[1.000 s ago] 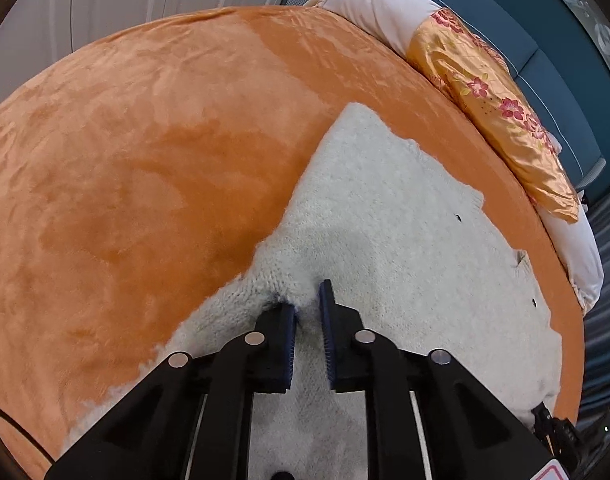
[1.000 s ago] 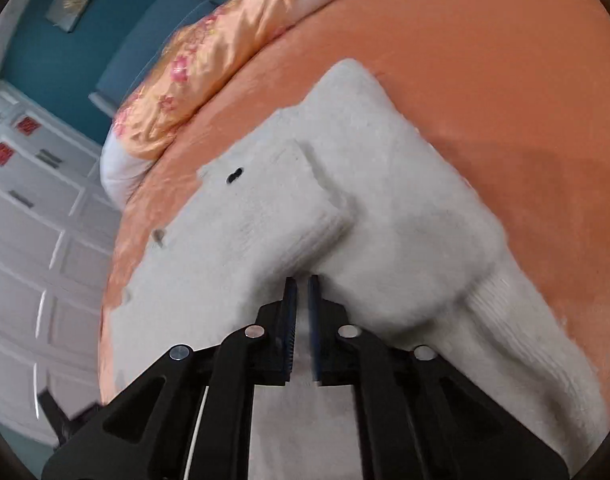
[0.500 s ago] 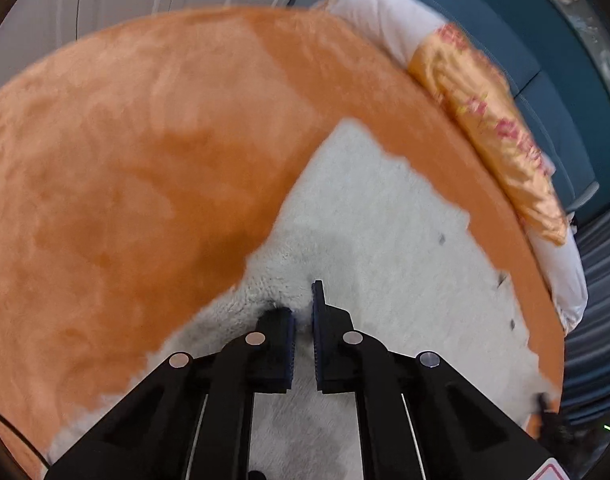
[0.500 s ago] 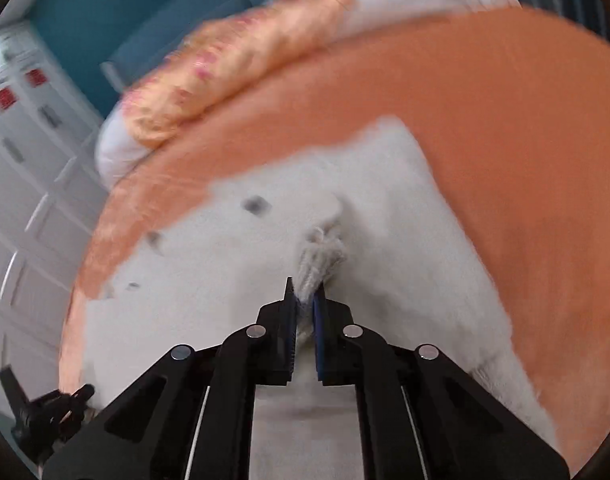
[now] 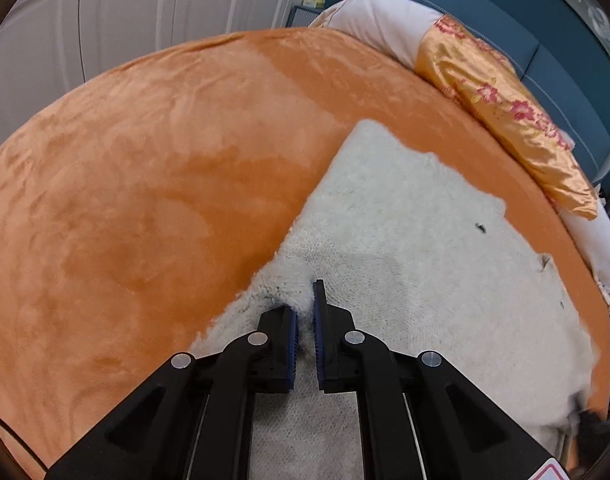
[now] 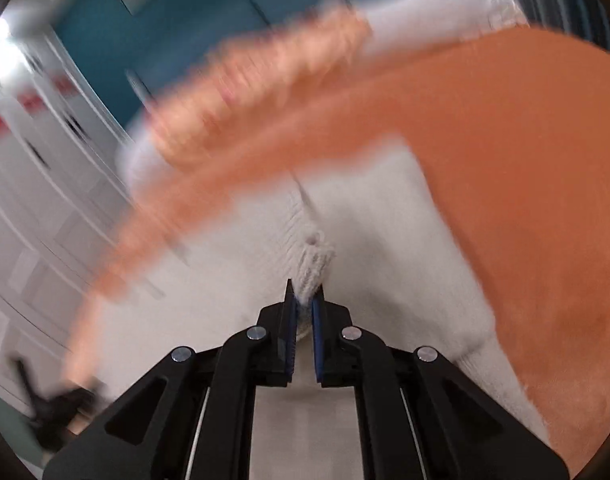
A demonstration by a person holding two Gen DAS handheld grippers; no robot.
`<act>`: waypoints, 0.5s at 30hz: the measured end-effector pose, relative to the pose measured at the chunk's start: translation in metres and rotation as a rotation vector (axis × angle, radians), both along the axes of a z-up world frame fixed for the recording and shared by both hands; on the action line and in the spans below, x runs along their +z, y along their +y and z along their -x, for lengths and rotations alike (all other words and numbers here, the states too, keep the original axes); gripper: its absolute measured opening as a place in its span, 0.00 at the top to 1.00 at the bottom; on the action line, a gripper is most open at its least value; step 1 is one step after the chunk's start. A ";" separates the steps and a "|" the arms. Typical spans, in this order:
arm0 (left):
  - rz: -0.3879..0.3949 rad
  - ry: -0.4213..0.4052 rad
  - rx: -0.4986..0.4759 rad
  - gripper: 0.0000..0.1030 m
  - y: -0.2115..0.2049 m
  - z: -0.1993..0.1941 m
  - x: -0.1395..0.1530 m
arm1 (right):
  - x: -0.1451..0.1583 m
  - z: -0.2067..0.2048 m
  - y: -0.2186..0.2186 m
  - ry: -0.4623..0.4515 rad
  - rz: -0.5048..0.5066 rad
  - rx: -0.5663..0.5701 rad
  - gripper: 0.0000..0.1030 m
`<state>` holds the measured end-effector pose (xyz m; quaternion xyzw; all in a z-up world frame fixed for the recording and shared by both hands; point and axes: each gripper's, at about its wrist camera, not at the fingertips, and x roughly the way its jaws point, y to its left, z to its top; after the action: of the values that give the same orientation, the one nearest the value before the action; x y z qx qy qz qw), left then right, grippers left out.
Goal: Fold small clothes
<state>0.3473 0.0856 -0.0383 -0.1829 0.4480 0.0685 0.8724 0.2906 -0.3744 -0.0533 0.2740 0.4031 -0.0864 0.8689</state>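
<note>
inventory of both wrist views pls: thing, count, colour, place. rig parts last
knit garment: 1, cream white, spread on the bedspread, right of centre in the left wrist view
bedspread: 1, orange plush, covers the bed
pillow cover: 1, gold with pink flowers, at the head of the bed
white bedding: 1, white, under and beside the floral cover
headboard wall: 1, dark teal, behind the bed
wardrobe doors: several, white, beyond the bed's far edge
left tongs: 1, black with blue pads, shut on a pinch of the garment's edge
right tongs: 1, black with blue pads, shut on a ribbed fold; view blurred
</note>
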 end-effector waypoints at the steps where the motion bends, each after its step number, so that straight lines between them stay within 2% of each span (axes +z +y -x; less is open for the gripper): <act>1: -0.010 0.001 -0.006 0.92 -0.001 0.001 0.000 | 0.007 0.007 0.000 -0.042 -0.002 -0.003 0.93; 2: -0.018 0.004 -0.015 0.87 -0.003 0.001 0.002 | 0.016 0.012 0.002 -0.049 0.010 0.000 0.93; 4: 0.011 0.013 -0.036 0.84 0.000 0.007 0.006 | 0.034 0.029 0.008 -0.090 0.035 0.009 0.91; 6: 0.046 -0.002 -0.052 0.69 0.006 0.022 0.013 | 0.052 0.054 0.019 -0.118 0.125 0.026 0.90; 9: 0.021 -0.038 -0.061 0.52 0.011 0.056 0.029 | 0.063 0.094 0.032 -0.130 0.193 0.062 0.87; 10: 0.007 -0.044 -0.064 0.49 0.013 0.065 0.033 | 0.063 0.107 0.035 -0.125 0.193 0.072 0.81; 11: -0.011 -0.050 -0.072 0.46 0.016 0.081 0.038 | 0.063 0.128 0.037 -0.111 0.194 0.085 0.79; 15: -0.051 -0.027 -0.118 0.44 0.026 0.128 0.044 | 0.062 0.206 0.047 -0.049 0.251 0.093 0.67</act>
<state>0.2191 0.1114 0.0053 -0.1348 0.4441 0.0258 0.8854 0.0848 -0.3274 0.0091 0.1462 0.3799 -0.0893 0.9090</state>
